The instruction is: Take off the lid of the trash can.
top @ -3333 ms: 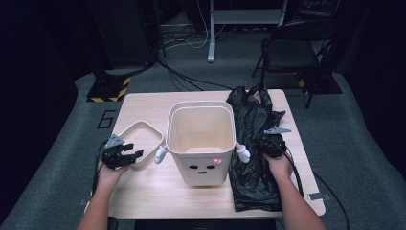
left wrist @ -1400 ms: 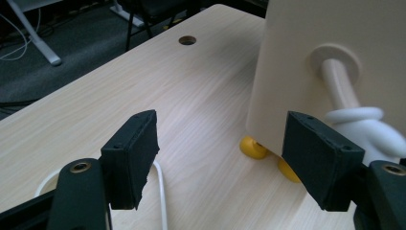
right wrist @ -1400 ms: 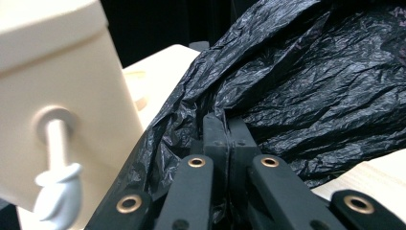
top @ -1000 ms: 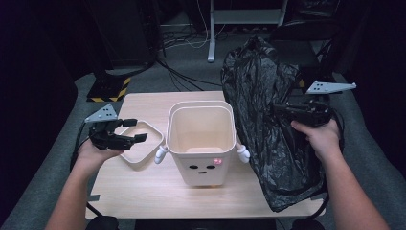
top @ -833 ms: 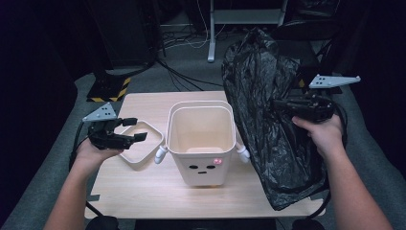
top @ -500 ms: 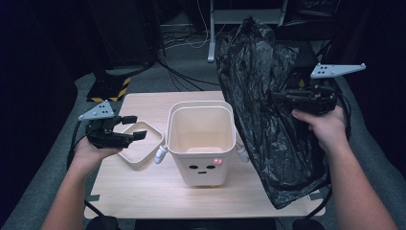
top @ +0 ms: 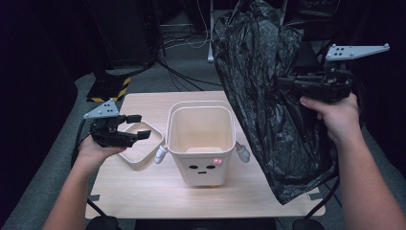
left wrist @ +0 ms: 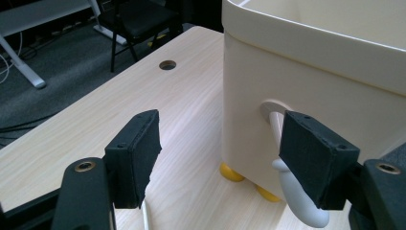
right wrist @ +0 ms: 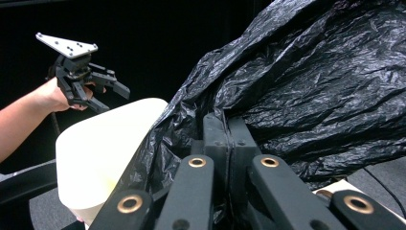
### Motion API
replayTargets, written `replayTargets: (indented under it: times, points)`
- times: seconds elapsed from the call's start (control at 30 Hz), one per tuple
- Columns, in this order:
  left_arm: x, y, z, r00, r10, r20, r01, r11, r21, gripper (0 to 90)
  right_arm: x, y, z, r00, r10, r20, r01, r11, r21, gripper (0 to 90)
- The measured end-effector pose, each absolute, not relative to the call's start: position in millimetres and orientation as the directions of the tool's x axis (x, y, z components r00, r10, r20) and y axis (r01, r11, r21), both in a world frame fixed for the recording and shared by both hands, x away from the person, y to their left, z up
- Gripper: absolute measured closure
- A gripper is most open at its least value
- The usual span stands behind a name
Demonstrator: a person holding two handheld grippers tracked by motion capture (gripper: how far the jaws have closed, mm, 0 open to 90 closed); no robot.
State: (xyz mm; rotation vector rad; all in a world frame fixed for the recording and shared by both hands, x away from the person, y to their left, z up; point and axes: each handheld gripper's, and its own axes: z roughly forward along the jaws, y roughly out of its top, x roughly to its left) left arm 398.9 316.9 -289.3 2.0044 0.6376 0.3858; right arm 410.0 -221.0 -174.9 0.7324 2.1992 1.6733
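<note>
Right gripper (top: 282, 85): clamped on black bag (top: 268, 96), held up right of bin (top: 201, 139) | Left gripper (top: 139, 127): jaws apart, empty, over lid (top: 143, 160) left of bin | Bin: face and pink dot on near side, no readable writing | Table (top: 143, 191)

The bag (top: 268, 96) is thin black plastic film, crinkled and glossy, catching light on its creases. The bin (top: 201, 139) is smooth cream plastic with a soft matt sheen, as is the lid (top: 143, 143). The table (top: 143, 191) is pale wood-grain laminate, smooth. The left tongs (left wrist: 220, 158) carry matt black, slightly rough pads (left wrist: 139, 143).
</note>
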Motion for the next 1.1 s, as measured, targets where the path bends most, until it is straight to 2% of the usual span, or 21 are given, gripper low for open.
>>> replayTargets:
  times: [0.53,0.9,1.1]
  points:
    - [398.1,318.4,-284.8,0.815,0.580,0.010,0.274,-0.400,0.875,29.4,405.3,-213.4,-167.7,-0.857,0.505,0.098,0.207,0.165,0.964,89.5]
    - [403.3,306.8,-278.7,0.829,0.559,0.021,0.258,-0.417,0.872,29.5,423.3,-188.0,-195.1,-0.874,0.465,0.141,0.251,0.182,0.951,89.6]
    - [406.4,293.1,-262.3,0.846,0.531,0.038,0.224,-0.419,0.880,29.5,428.4,-177.7,-204.3,-0.876,0.462,0.137,0.261,0.216,0.941,89.5]
